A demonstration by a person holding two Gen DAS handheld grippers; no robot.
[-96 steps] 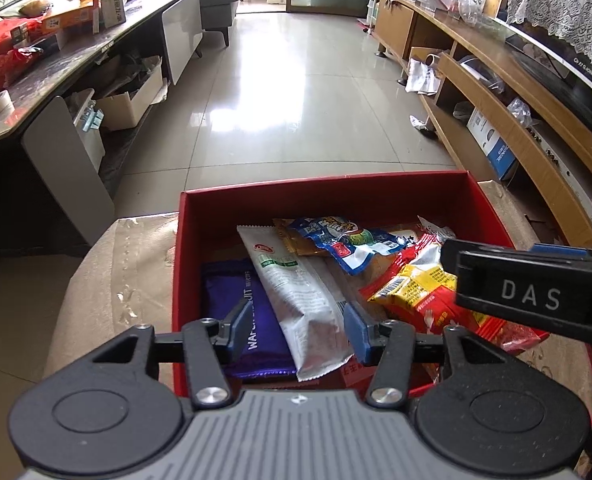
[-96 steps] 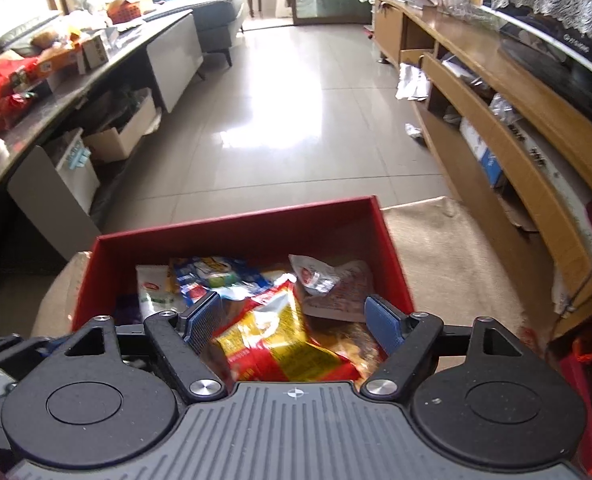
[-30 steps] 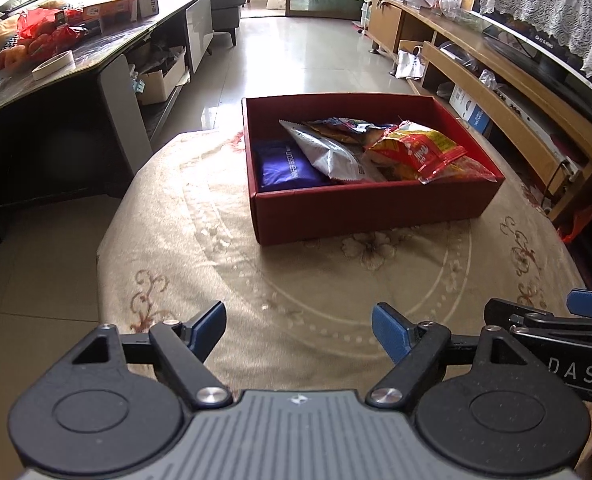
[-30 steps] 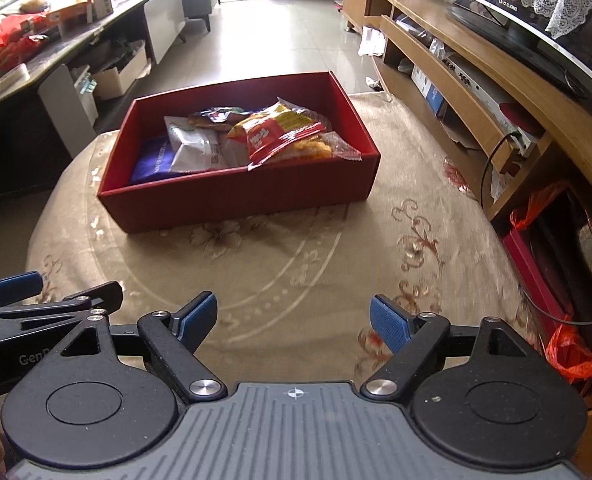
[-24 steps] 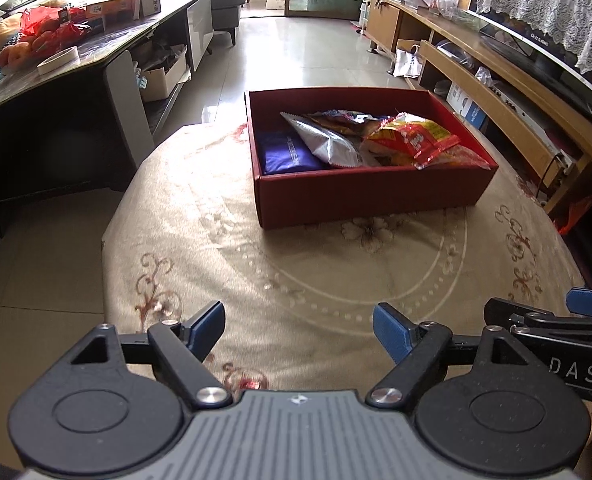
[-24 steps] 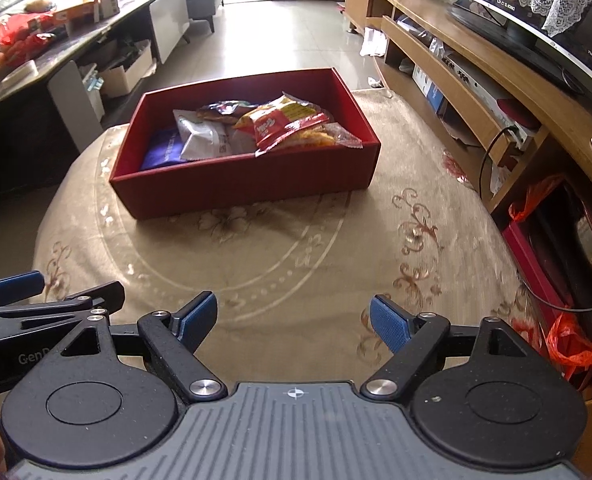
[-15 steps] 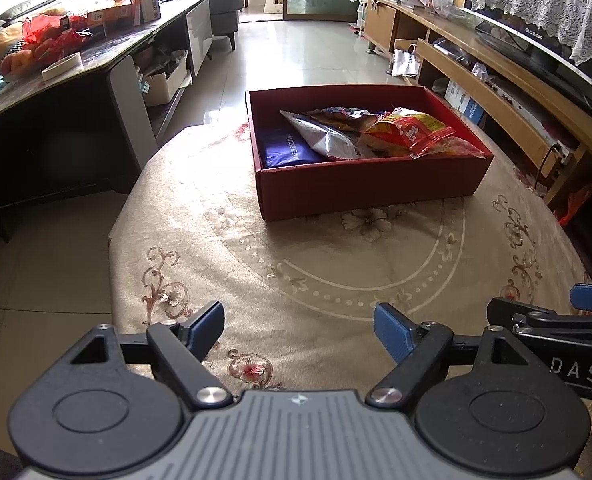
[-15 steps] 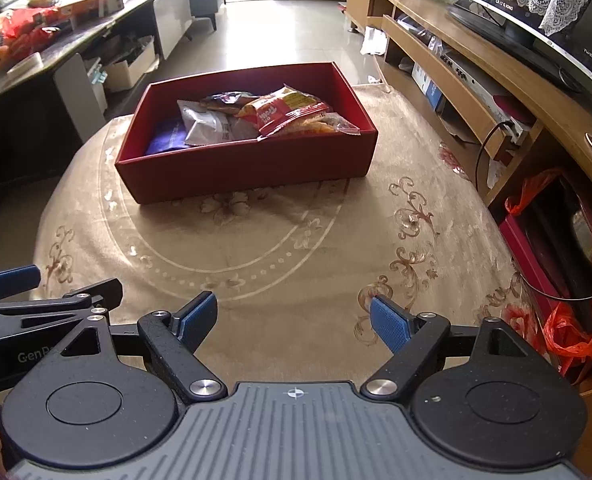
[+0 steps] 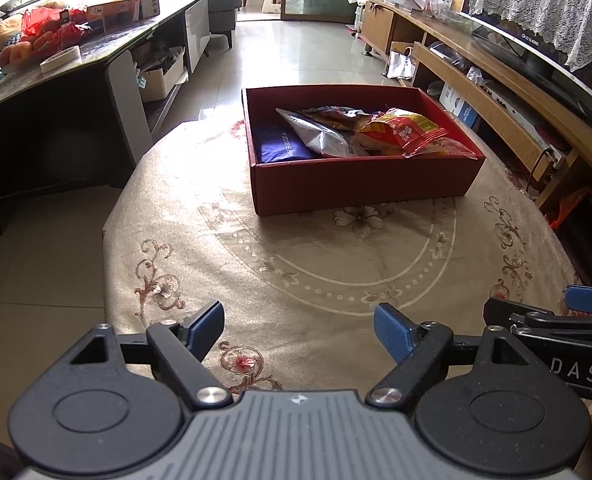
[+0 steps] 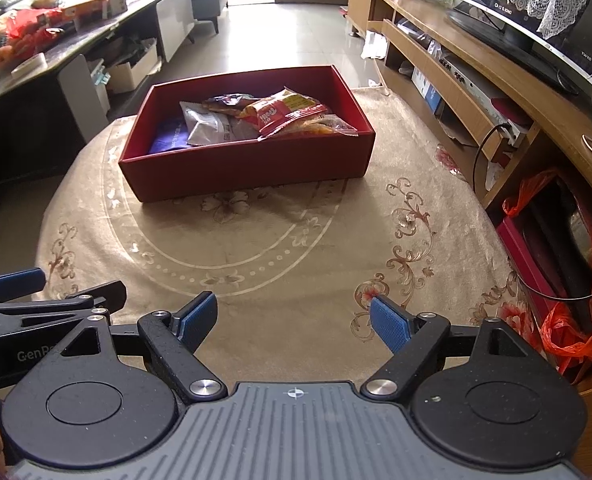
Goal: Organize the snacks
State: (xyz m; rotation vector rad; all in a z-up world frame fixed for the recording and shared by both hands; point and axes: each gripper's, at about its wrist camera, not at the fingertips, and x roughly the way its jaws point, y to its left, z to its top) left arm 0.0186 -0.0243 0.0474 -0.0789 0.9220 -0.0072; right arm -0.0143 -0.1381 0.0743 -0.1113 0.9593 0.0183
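**Snack box sits far across the cloth from two empty hand-held grippers**

A tiled living room runs back to a glass door, with a long dark side desk [image 9: 76, 64] piled with bags and fruit along the left wall and a wooden TV shelf [image 10: 476, 60] along the right. In the middle stands a round counter [image 9: 316, 264] under a beige cloth patterned with scrolls and flowers.

On the far half of that counter rests the red box [image 9: 360, 184], open-topped. Inside it, from left to right: a purple packet [image 9: 282, 148] lying flat against the left wall, a silver packet [image 9: 320, 136] leaning over it, a dark brownish packet [image 9: 332, 114] behind, and a red-and-yellow packet [image 9: 404, 130] heaped on the right side, its clear end poking over the front rim.

The left hand-held gripper [image 9: 298, 328] hangs over the near edge of the cloth, tilted downward, its blue fingertips [image 9: 206, 322] spread apart with only bare cloth between them. The box lies well ahead of it, slightly to the right.

The right hand-held gripper [image 10: 294, 320] sits just beside the left one, tilted the same way, released and holding nothing. From its view the box [image 10: 252, 168] is well ahead and a little left.
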